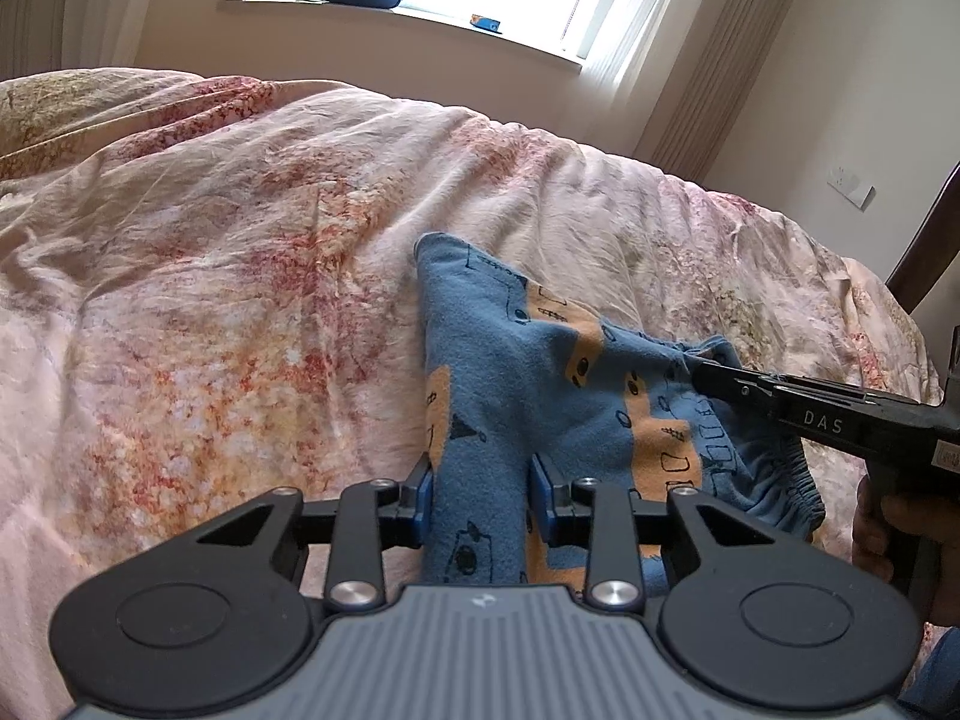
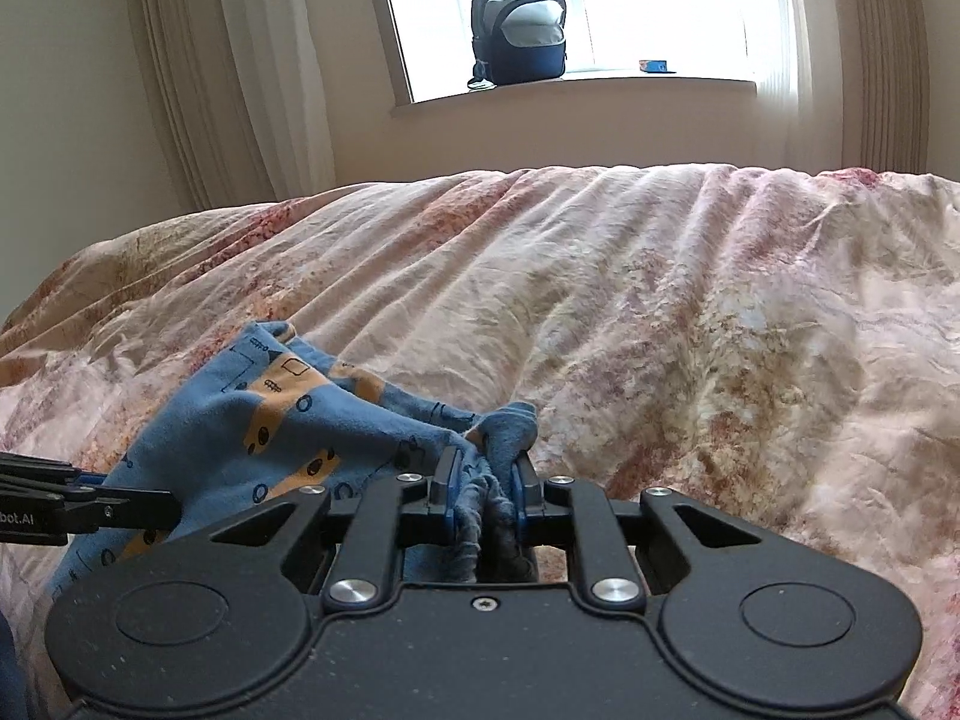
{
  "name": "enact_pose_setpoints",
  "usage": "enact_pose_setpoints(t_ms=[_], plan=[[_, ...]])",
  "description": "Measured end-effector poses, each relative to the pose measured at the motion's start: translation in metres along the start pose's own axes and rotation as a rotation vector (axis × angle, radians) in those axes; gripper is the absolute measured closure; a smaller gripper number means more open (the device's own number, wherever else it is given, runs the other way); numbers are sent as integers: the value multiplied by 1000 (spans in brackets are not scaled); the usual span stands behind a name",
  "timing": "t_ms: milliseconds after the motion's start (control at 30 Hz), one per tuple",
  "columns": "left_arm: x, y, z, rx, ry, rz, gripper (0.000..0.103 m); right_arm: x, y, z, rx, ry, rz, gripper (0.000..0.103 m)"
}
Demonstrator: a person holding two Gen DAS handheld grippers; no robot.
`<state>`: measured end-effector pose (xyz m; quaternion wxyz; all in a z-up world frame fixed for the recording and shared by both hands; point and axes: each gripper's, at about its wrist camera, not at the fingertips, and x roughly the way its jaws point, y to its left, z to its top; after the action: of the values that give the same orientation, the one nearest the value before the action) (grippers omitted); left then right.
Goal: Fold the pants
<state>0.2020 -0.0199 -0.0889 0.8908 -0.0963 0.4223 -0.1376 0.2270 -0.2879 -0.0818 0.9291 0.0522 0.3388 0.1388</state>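
Small blue pants [image 1: 528,372] with orange patches and black drawings are held up over the bed between both grippers. My left gripper [image 1: 480,486] is shut on a blue fold of the pants. My right gripper [image 2: 483,486] is shut on the bunched elastic waistband of the pants [image 2: 312,420]. In the left wrist view the right gripper [image 1: 702,375] reaches in from the right and pinches the waistband. In the right wrist view the left gripper [image 2: 162,507] enters from the left edge. The far end of the pants rests on the cover.
The bed is covered by a wrinkled pink floral duvet [image 1: 240,276], also filling the right wrist view [image 2: 660,312]. A dark backpack [image 2: 519,30] and a small blue box [image 2: 654,65] sit on the windowsill. Curtains hang on both sides. A dark headboard [image 1: 924,240] stands at right.
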Motion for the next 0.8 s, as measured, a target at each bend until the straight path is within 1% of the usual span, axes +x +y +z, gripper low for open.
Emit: enact_pose_setpoints(t_ms=[100, 167, 233, 367, 533, 633, 700, 800], plan=[[0, 0, 0, 3, -2, 0, 71, 0, 0, 0, -2, -2, 0, 85], [-1, -1, -1, 7, -10, 0, 77, 0, 0, 0, -10, -8, 0, 85], [-3, -2, -1, 17, -21, -1, 81, -3, 3, 0, -35, -19, -5, 86], [-6, -5, -1, 34, -36, 1, 83, -12, 11, 2, -95, -57, -17, 88], [-11, -7, 0, 41, -63, -8, 83, -26, 22, 7, -156, -121, -26, 90], [-16, -9, 5, 30, -96, -19, 84, -35, 28, 10, -190, -167, -30, 90], [-17, -11, 14, 31, -113, -28, 84, -40, 31, 14, -218, -210, -44, 90], [-13, -22, 34, 85, -131, -25, 84, -42, 31, 26, -239, -277, -70, 90]])
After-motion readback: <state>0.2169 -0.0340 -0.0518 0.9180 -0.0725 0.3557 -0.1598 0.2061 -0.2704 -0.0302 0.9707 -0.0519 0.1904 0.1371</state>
